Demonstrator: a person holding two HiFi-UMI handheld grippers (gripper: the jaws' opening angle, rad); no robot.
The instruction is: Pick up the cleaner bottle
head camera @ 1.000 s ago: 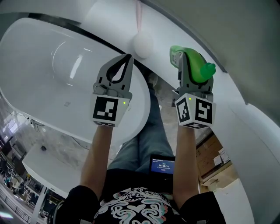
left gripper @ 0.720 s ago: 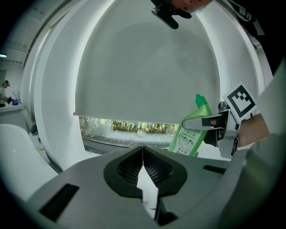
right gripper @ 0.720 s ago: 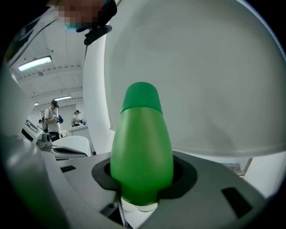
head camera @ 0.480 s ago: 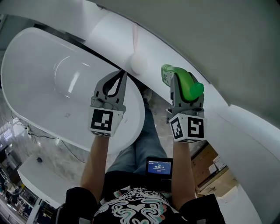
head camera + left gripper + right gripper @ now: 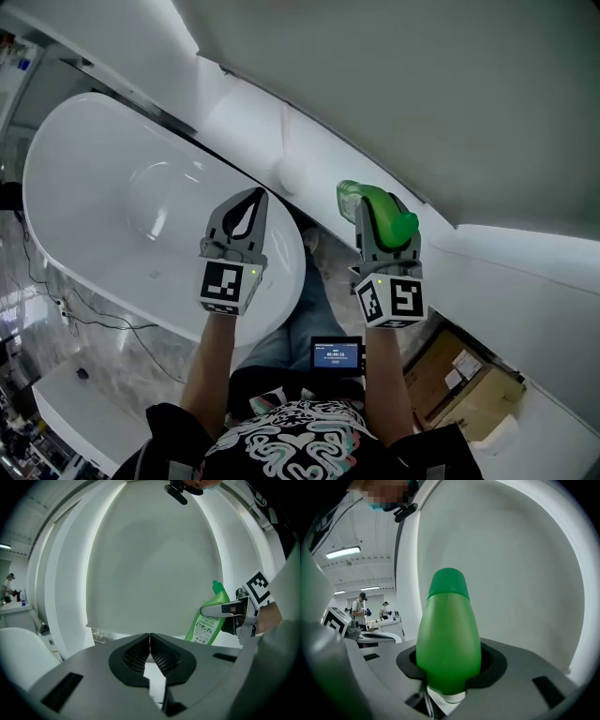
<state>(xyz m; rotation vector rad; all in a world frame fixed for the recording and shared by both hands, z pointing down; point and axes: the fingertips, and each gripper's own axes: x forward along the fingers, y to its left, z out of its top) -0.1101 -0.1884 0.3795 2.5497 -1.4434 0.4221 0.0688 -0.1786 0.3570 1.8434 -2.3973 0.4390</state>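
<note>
The green cleaner bottle [image 5: 379, 210] is up in the air, clear of any surface, pinched between the jaws of the right tongs [image 5: 378, 232] in front of a pale grey wall [image 5: 450, 103]. In the right gripper view the bottle [image 5: 449, 634] fills the gap between the dark pads, which press on both its sides, with its green cap pointing away from the camera. Seen from the left gripper view, the bottle [image 5: 209, 619] stands nearly upright, leaning slightly, cap on top and printed label below the jaw that crosses it. The left tongs [image 5: 253, 197] are held beside the right ones at about the same height, a little apart from them. Their jaws [image 5: 149, 638] are pressed together with nothing between them. Below the left tongs lies a white bathtub [image 5: 89, 197]. A small lit screen [image 5: 337, 354] sits at the person's waist. A cardboard box [image 5: 469, 380] rests on the floor at the lower right. Far off in the right gripper view, two people [image 5: 361, 605] stand by a white table.
</note>
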